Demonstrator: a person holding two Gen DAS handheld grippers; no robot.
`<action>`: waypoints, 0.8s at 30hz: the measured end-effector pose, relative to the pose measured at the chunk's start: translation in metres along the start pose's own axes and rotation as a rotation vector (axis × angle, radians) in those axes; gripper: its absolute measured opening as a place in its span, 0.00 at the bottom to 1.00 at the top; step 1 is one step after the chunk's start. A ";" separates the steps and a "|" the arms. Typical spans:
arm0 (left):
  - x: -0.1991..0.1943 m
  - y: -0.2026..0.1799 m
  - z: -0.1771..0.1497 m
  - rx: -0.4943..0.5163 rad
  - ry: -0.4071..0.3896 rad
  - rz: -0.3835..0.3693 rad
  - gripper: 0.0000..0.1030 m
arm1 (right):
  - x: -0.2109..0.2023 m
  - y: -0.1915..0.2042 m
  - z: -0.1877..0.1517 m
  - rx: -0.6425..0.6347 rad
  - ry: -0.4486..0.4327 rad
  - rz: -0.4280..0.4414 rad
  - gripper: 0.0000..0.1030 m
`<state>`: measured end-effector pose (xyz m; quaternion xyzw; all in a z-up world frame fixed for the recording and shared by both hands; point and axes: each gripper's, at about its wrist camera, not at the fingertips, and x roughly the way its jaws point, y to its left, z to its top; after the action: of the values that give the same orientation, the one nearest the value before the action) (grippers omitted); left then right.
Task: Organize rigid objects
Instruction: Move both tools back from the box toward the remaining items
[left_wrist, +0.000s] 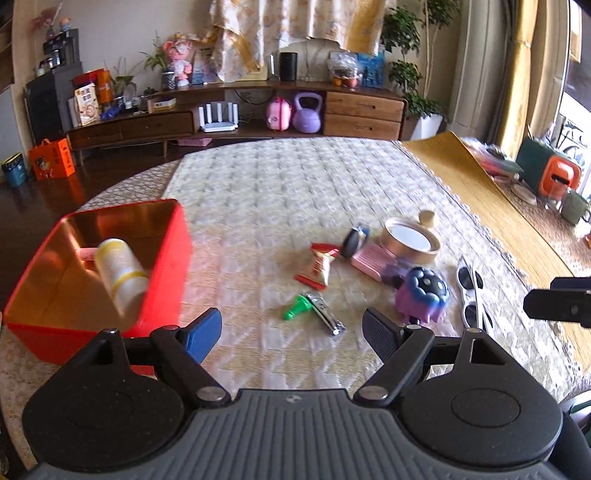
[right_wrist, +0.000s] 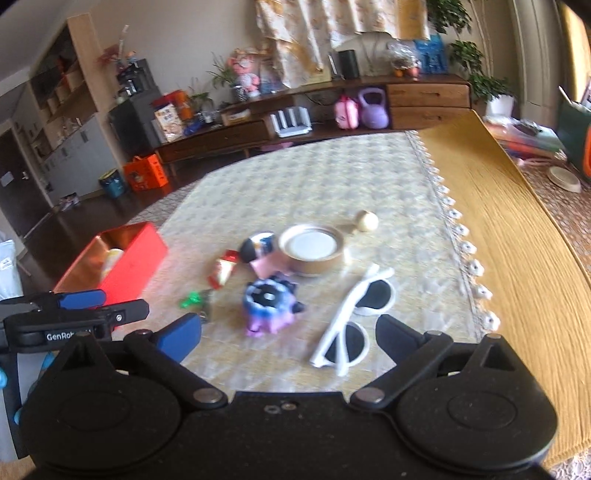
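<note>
Left wrist view: The left claw (left_wrist: 291, 334) is open, with nothing between its fingers, above the patterned cloth on the desk (left_wrist: 280, 192). A red tin box (left_wrist: 162, 280) stands at the left, just beside the left finger. Inside the box lies a white cylinder with yellow bands (left_wrist: 120, 275) on its side. Ahead of the claw lie a green clip (left_wrist: 295, 310) and a metal nail clipper (left_wrist: 327, 314), touching each other. Further ahead: a red snack packet (left_wrist: 319, 267), a dark round item (left_wrist: 354, 240), a pink flat case (left_wrist: 369, 262) and a round tin with a white top (left_wrist: 410, 242), grouped close together. A purple and blue toy (left_wrist: 423, 295) sits just right of the claw line. White sunglasses (left_wrist: 471, 291) lie to its right. Part of the right claw (left_wrist: 561, 301) enters at the right edge.

Right wrist view: The right claw (right_wrist: 288, 338) is open and empty. The white sunglasses (right_wrist: 354, 325) lie on the cloth, one lens between the fingertips, not touched by either pad. The purple and blue toy (right_wrist: 267, 304) sits just left of centre. The round tin (right_wrist: 314, 253) stands behind it, with a small cream ball-shaped item (right_wrist: 367, 220) near it. The red tin box (right_wrist: 125, 264) is at the left. The left claw (right_wrist: 79, 308) appears at the left edge, near the box.
</note>
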<state>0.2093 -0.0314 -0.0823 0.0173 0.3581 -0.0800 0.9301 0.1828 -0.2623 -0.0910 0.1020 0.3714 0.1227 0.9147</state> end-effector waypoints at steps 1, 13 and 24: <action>0.004 -0.002 -0.001 0.005 0.004 0.003 0.81 | 0.002 -0.002 -0.001 -0.003 0.001 -0.008 0.97; 0.050 -0.008 -0.007 0.015 0.037 0.031 0.81 | 0.034 -0.025 -0.002 -0.001 0.047 -0.072 0.85; 0.075 0.002 -0.007 -0.011 0.056 0.027 0.79 | 0.060 -0.023 -0.010 0.002 0.093 -0.071 0.72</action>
<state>0.2597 -0.0389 -0.1374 0.0193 0.3842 -0.0647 0.9208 0.2214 -0.2654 -0.1436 0.0840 0.4170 0.0943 0.9001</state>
